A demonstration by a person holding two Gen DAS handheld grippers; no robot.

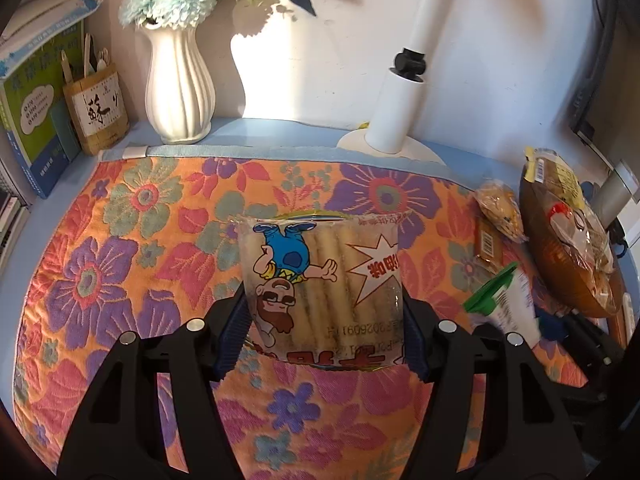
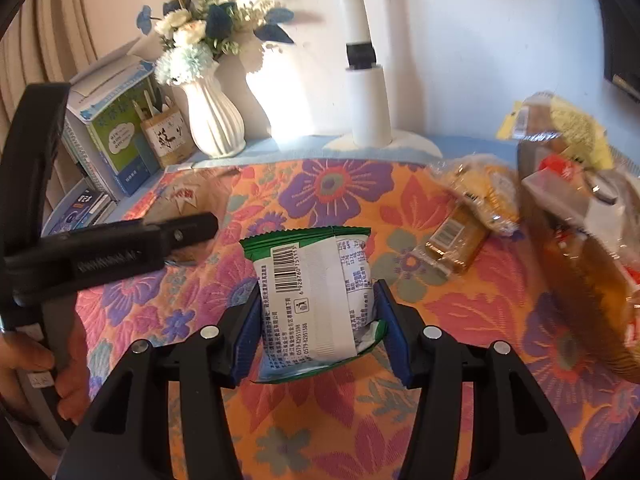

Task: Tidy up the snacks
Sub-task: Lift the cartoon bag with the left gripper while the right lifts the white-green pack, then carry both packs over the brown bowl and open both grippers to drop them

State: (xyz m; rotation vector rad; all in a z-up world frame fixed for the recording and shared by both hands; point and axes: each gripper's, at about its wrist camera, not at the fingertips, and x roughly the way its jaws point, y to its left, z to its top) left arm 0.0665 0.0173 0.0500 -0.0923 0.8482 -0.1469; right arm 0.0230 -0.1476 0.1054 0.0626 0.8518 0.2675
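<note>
My left gripper (image 1: 324, 332) is shut on a clear cartoon-printed biscuit-stick packet (image 1: 320, 280), held above the floral cloth (image 1: 120, 280). My right gripper (image 2: 318, 332) is shut on a green-and-white snack packet (image 2: 316, 292) with a barcode, also above the cloth. In the left wrist view that green packet (image 1: 500, 300) shows blurred at the right, and in the right wrist view the left gripper (image 2: 120, 252) crosses the left side. A brown bar packet (image 2: 452, 244), a cookie packet (image 2: 480, 192) and a large brown snack bag (image 2: 584, 248) lie at the right.
A white vase with flowers (image 1: 178, 76), a bamboo pen holder (image 1: 98, 112) and books (image 1: 28, 120) stand at the back left. A white lamp base (image 1: 396, 120) stands at the back middle. The wall is close behind.
</note>
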